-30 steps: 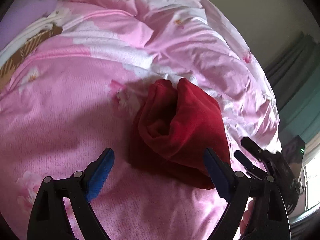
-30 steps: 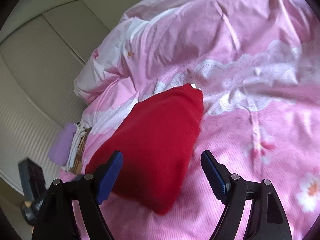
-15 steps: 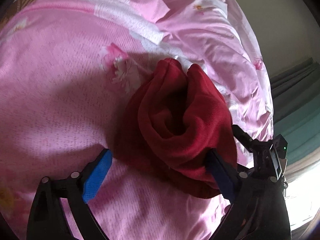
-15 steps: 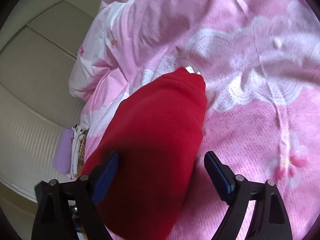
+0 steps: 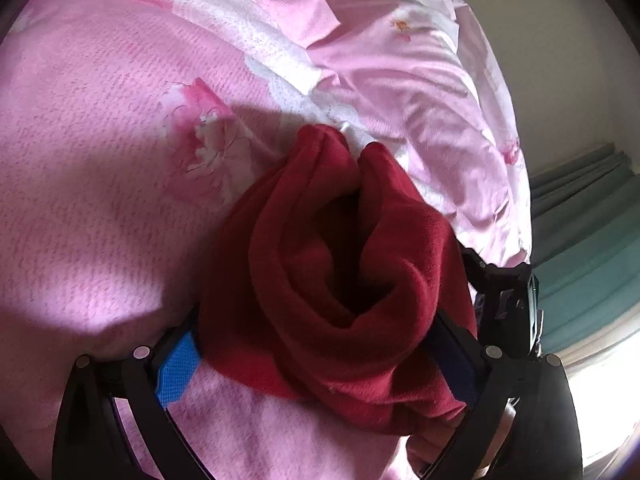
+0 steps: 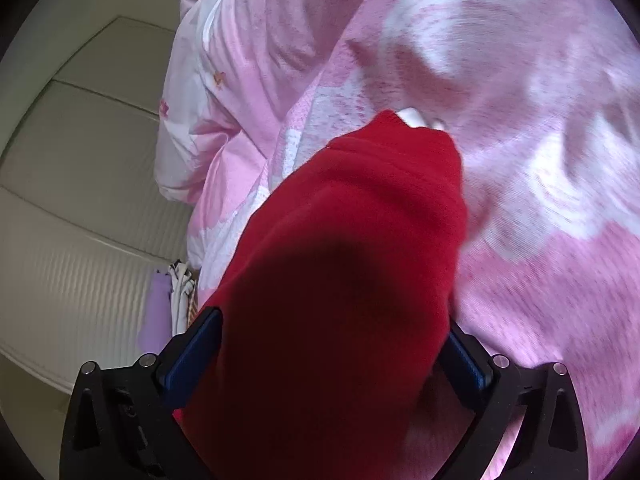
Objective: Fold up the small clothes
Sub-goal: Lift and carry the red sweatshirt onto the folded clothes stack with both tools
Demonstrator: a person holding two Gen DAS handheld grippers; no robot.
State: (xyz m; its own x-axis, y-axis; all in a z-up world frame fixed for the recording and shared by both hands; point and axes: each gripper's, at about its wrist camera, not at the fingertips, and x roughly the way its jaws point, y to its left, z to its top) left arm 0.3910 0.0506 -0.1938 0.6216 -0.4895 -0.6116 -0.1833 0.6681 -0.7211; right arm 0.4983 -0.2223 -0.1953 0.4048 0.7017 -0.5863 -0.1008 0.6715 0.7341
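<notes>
Both grippers now closer to red cloth [image 5: 340,280] vs 1 s ago. Left gripper [image 5: 316,364] wide open, right gripper [image 6: 328,360] opening; cloth between both, on pink duvet [image 5: 100,200]

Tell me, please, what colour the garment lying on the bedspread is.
The garment is deep red, plain and fleecy; the left wrist view shows it best.
</notes>
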